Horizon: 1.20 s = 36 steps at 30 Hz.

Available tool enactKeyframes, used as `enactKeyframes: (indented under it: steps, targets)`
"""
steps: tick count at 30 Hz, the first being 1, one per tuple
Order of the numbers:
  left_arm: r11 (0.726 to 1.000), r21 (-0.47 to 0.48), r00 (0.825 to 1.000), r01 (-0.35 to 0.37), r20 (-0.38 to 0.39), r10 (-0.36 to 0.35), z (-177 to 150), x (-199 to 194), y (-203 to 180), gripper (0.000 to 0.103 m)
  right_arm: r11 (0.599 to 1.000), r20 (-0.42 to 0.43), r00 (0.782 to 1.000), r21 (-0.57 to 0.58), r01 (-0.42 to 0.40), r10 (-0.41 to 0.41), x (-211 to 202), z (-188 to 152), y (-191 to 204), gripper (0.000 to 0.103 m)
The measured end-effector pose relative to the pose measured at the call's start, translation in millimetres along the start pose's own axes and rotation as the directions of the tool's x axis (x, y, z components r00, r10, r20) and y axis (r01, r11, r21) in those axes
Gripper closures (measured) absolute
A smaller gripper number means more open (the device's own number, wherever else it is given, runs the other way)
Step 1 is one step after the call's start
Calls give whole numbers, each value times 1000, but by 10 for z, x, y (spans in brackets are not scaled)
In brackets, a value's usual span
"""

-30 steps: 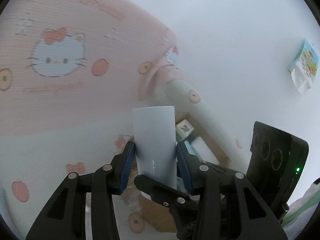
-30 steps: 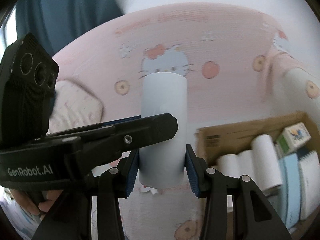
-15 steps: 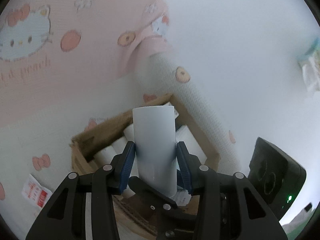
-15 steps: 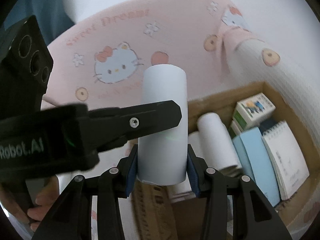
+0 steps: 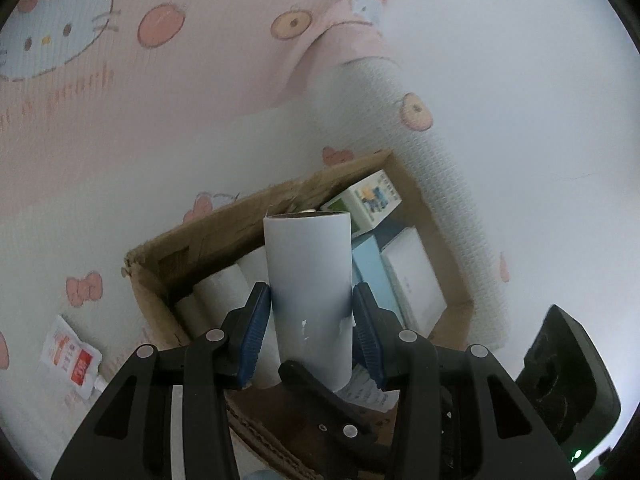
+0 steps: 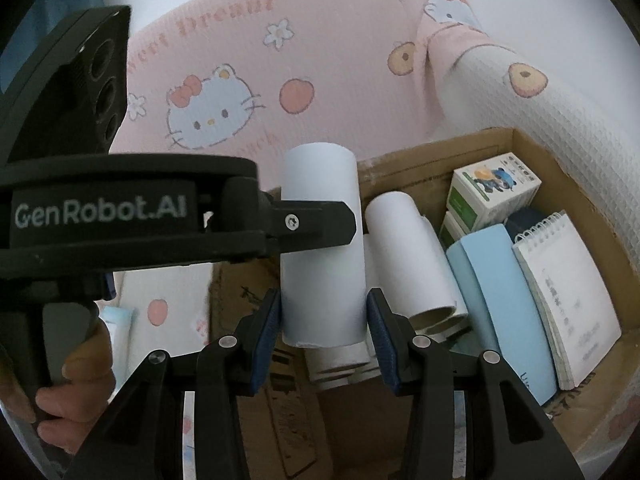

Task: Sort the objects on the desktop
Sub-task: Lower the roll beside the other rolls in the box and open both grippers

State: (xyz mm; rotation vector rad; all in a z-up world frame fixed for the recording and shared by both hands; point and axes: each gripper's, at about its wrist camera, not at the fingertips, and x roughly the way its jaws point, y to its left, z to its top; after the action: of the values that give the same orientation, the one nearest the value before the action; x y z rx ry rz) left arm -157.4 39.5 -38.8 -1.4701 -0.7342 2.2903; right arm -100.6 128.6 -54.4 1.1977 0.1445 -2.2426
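Over a cardboard box point(image 6: 568, 184), both hand-held grippers clamp one white roll point(image 6: 322, 248).

Both tools share one build: the left gripper point(image 5: 311, 314) and right gripper point(image 6: 324, 328) have matte black plastic arms with silver rivets and ribbed blue pads. The left body bears "GenRobot.AI" in white, three round lenses, one screw, and perhaps a green light.

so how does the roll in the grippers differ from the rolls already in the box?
The held roll is clamped by both grippers, the right gripper and left gripper, above the cardboard box; the boxed rolls lie loose inside. The held roll's ends are mostly hidden; theirs show open cores. All are white paper tubes.
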Motion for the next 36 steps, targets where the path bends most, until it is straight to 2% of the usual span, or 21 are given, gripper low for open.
enactKeyframes:
  steps: [7, 12, 16, 22, 25, 29, 30, 32, 36]
  targets:
    - [995, -2, 995, -95, -34, 95, -26, 110, 39, 57, 1000, -27, 999, -2, 27, -27, 91, -20, -51, 62]
    - [993, -21, 991, -118, -58, 117, 54, 160, 34, 57, 1000, -32, 999, 12, 22, -22, 121, -22, -121, 63]
    - [991, -17, 988, -133, -87, 131, 121, 243, 13, 57, 1000, -29, 1000, -10, 3, -3, 123, -22, -95, 74]
    - [991, -68, 987, -114, -117, 106, 168, 231, 54, 57, 1000, -31, 999, -15, 24, -24, 121, -13, -97, 75]
    - [992, -71, 991, -101, -98, 94, 188, 155, 70, 57, 998, -42, 998, -17, 56, -56, 135, -15, -115, 75]
    - [994, -44, 993, -100, -64, 97, 212, 83, 52, 57, 998, -45, 997, -14, 54, -55, 130, -9, -125, 75]
    - [995, -37, 994, -95, -55, 93, 212, 76, 45, 58, 998, -46, 997, -17, 56, -57, 129, -8, -123, 75]
    - [996, -15, 995, -88, -50, 87, 206, 78, 24, 68, 998, -52, 997, -21, 61, -62, 128, -7, -118, 75]
    - [995, 11, 994, -95, -56, 95, 182, 121, -4, 72, 998, -68, 996, -25, 61, -63, 119, -24, -132, 75]
